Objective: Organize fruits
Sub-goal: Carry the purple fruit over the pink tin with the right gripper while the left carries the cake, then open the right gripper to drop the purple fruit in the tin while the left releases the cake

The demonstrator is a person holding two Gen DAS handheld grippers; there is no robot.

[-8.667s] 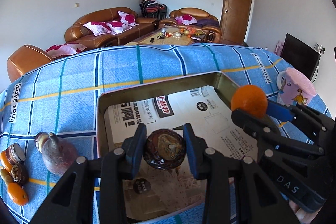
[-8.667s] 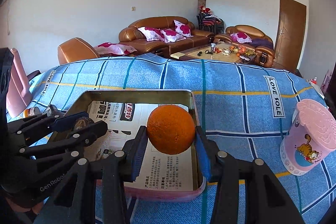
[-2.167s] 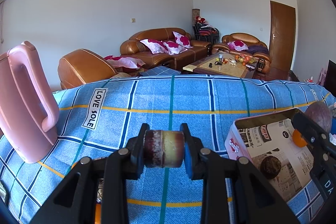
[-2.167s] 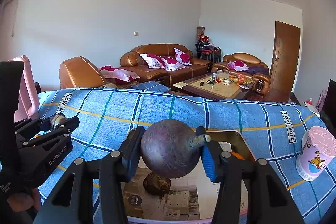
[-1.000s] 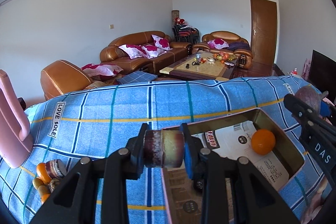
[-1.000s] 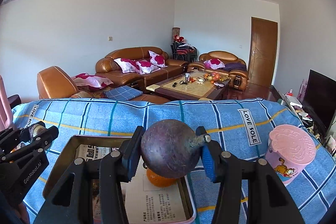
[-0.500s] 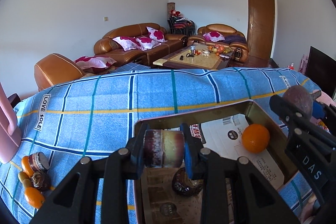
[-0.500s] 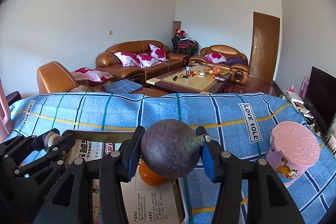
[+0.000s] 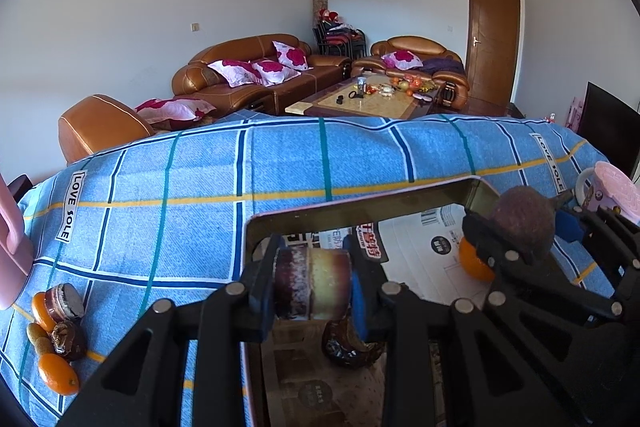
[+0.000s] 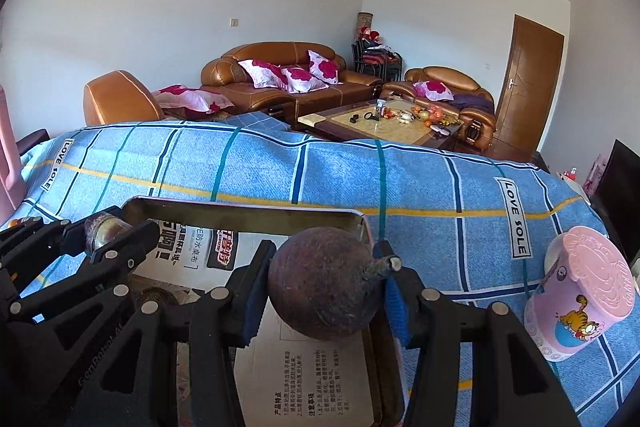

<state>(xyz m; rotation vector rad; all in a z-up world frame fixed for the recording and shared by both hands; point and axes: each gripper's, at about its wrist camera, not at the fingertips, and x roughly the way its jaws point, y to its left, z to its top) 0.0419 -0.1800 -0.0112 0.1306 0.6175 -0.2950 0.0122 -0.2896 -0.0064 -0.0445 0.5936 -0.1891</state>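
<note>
My left gripper is shut on a short purple-and-cream fruit piece and hangs over the near left part of the paper-lined metal tray. Below it in the tray lies a dark brown fruit, and an orange sits at the right, partly hidden. My right gripper is shut on a round dark purple fruit with a stem, over the tray's right side. The left gripper shows at the left of the right wrist view.
A small pile of oranges and dark fruits lies on the blue checked cloth left of the tray. A pink cartoon cup stands to the right of the tray. A pink object stands at the far left edge. Sofas lie beyond the table.
Both grippers have come in over the tray and dropped a little, so the tray looks larger and closer. Each still holds the same fruit.
</note>
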